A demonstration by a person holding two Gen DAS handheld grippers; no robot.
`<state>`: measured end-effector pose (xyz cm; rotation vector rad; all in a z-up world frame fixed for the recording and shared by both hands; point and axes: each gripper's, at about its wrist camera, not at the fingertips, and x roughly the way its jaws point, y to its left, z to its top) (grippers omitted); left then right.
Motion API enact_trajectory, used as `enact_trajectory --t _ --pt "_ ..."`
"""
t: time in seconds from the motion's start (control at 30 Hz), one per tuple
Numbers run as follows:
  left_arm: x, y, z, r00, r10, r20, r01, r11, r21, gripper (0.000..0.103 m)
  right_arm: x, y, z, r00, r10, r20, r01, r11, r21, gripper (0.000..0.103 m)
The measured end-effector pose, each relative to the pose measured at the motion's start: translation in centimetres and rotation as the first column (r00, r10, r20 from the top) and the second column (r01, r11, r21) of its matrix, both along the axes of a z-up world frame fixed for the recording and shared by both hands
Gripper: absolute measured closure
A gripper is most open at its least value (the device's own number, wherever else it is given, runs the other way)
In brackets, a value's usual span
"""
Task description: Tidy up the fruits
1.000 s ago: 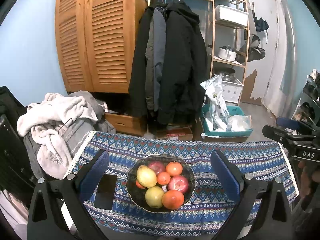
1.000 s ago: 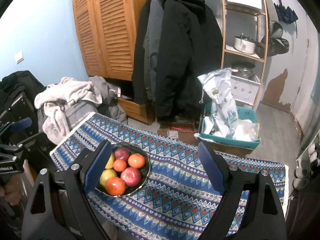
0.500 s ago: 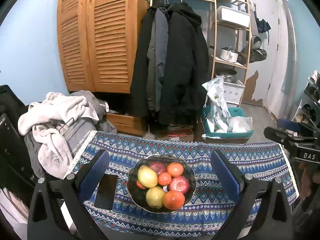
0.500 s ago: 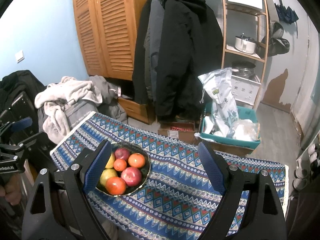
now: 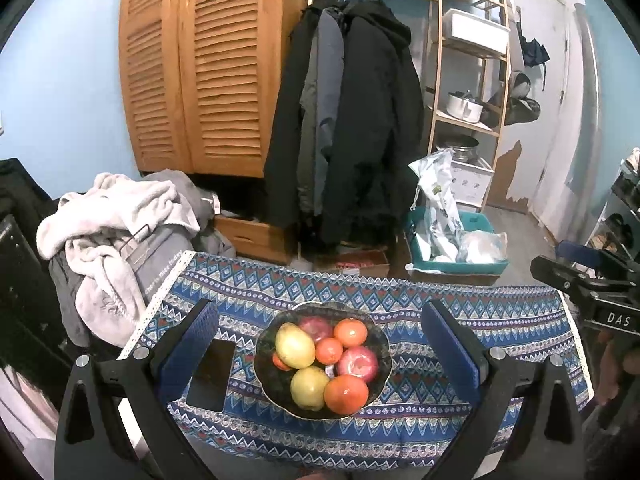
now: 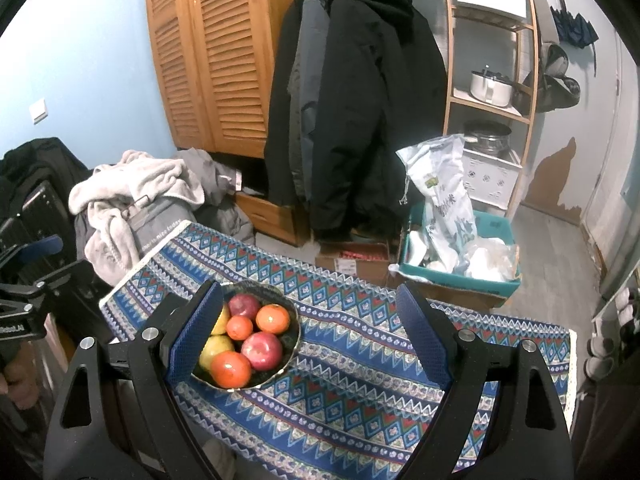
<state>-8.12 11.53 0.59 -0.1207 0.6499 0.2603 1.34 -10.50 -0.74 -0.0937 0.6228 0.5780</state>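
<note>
A dark bowl full of fruit sits on a table under a blue patterned cloth. It holds several pieces: yellow pears, red apples and oranges. My left gripper hovers open above the bowl, which shows between its blue pads. My right gripper is open too, over the cloth just right of the bowl; its left pad hides part of the fruit. Nothing is held.
A black phone lies on the cloth left of the bowl. Behind the table are a pile of laundry, hanging coats, a wooden wardrobe, a teal bin with bags and a shelf rack.
</note>
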Motion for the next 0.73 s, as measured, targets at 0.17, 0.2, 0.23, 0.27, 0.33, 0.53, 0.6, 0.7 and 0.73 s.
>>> enact_trajectory --t 0.17,0.2,0.23,0.27,0.33,0.53,0.6,0.7,0.73 --pt "-0.02 0.06 -0.05 1.0 0.002 0.005 -0.002 1.0 -0.005 0.001 0.04 0.06 0.07 1.0 0.0 -0.002 0.0 1.0 0.0 0.016" --pt "-0.01 0.07 -0.05 1.0 0.0 0.004 0.0 1.0 -0.005 0.001 0.02 0.06 0.05 1.0 0.0 -0.002 0.0 1.0 0.0 0.016" --pt "-0.02 0.08 -0.06 1.0 -0.001 0.004 0.001 1.0 -0.007 0.001 0.05 0.07 0.1 1.0 0.0 -0.002 0.0 1.0 0.001 0.016" --pt "0.0 0.09 -0.08 1.0 -0.003 0.003 0.003 1.0 -0.01 0.001 0.06 0.08 0.1 1.0 0.001 -0.002 -0.001 1.0 0.0 0.016" --pt "-0.01 0.18 -0.09 1.0 -0.007 0.0 0.007 1.0 -0.019 0.001 0.03 0.1 0.06 1.0 0.003 -0.003 -0.003 1.0 -0.004 0.016" --pt "-0.08 0.2 -0.07 1.0 -0.009 0.002 0.009 1.0 -0.023 0.001 0.06 0.12 0.1 1.0 0.001 -0.003 -0.001 1.0 -0.002 0.016" --pt "-0.15 0.2 -0.07 1.0 -0.01 0.004 0.01 1.0 -0.024 0.001 0.03 0.14 0.02 1.0 0.001 -0.004 -0.001 1.0 0.0 0.016" --pt "-0.15 0.19 -0.09 1.0 -0.008 0.001 0.008 1.0 -0.022 0.001 -0.02 0.15 -0.01 1.0 0.003 -0.004 -0.003 1.0 -0.003 0.016" --pt "-0.1 0.19 -0.1 1.0 -0.007 -0.003 0.007 1.0 -0.023 0.001 0.08 0.12 0.09 1.0 0.003 -0.003 -0.003 1.0 -0.003 0.016"
